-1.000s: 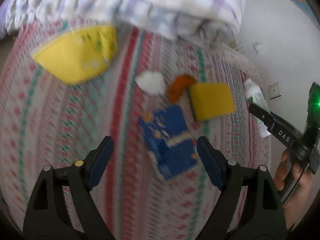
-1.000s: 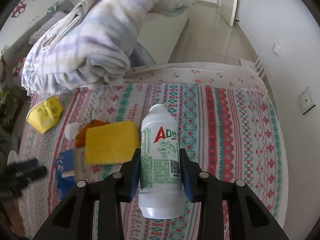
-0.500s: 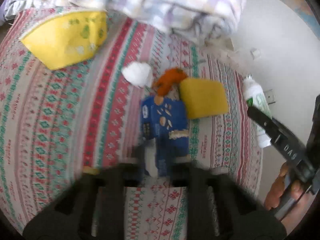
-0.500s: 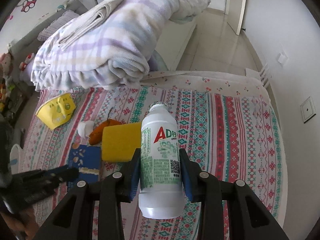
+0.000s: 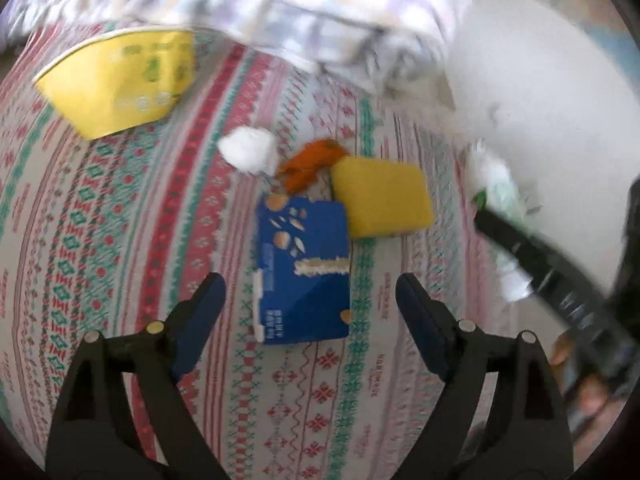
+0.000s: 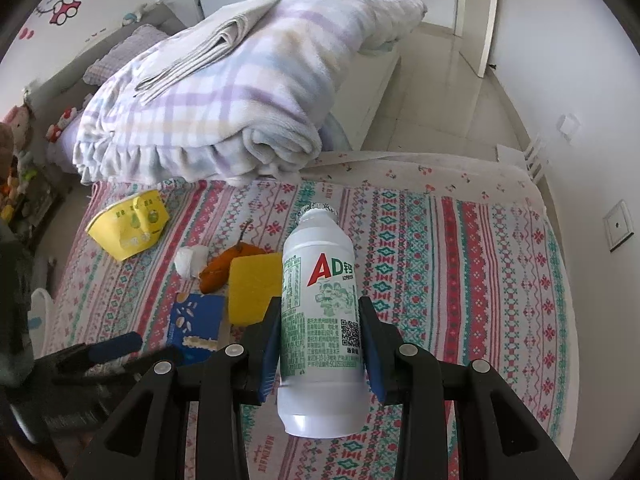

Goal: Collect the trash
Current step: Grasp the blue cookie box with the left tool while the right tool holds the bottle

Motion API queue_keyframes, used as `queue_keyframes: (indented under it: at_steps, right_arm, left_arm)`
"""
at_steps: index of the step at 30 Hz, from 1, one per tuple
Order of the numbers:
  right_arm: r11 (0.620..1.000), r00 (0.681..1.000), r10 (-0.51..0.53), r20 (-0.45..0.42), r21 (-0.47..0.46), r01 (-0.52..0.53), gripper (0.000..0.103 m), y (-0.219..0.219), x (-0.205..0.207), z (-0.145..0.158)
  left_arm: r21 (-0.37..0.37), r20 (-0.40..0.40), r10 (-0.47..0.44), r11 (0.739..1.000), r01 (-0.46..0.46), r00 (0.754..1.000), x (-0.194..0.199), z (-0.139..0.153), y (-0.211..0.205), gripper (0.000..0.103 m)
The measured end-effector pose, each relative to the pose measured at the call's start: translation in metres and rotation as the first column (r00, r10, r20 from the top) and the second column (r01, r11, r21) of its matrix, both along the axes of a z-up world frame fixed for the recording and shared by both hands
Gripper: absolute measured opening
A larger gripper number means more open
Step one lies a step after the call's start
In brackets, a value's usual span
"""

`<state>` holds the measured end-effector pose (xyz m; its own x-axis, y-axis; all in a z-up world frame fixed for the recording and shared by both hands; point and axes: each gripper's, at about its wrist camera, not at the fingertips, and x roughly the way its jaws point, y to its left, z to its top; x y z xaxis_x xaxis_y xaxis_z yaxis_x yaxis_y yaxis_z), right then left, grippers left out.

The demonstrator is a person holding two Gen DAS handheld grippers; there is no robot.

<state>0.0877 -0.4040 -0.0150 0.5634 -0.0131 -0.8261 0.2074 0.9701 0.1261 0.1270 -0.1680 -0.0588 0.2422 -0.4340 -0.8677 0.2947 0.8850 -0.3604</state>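
Note:
My right gripper [image 6: 320,344] is shut on a white AD bottle [image 6: 320,320] and holds it above the patterned bedspread [image 6: 460,280]; the bottle also shows blurred in the left wrist view [image 5: 500,200]. My left gripper [image 5: 310,300] is open, its jaws either side of a flat blue snack box [image 5: 304,272] on the bedspread; the box also shows in the right wrist view [image 6: 196,324]. Beyond the box lie a yellow sponge [image 5: 380,196], an orange peel [image 5: 312,160], a white tissue wad [image 5: 250,150] and a yellow carton [image 5: 120,80].
A folded plaid blanket [image 6: 240,100] lies at the far end of the bed. The wall with a socket plate [image 6: 618,226] stands to the right. Tiled floor and a door [image 6: 480,12] are beyond the bed. Toys [image 6: 16,160] sit at the far left.
My left gripper has moved forward over the blue box, which now lies between its jaws. My right gripper has lifted a little with the bottle still in it.

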Motion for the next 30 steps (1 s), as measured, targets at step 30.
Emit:
queue_keyframes:
  at_steps: [30]
  right_arm:
    - [0.947, 0.984, 0.175, 0.025, 0.269, -0.175, 0.037, 0.096, -0.003, 0.000]
  left_arm:
    - [0.034, 0.055, 0.376, 0.925, -0.378, 0.925, -0.006, 0.073, 0.282, 0.059]
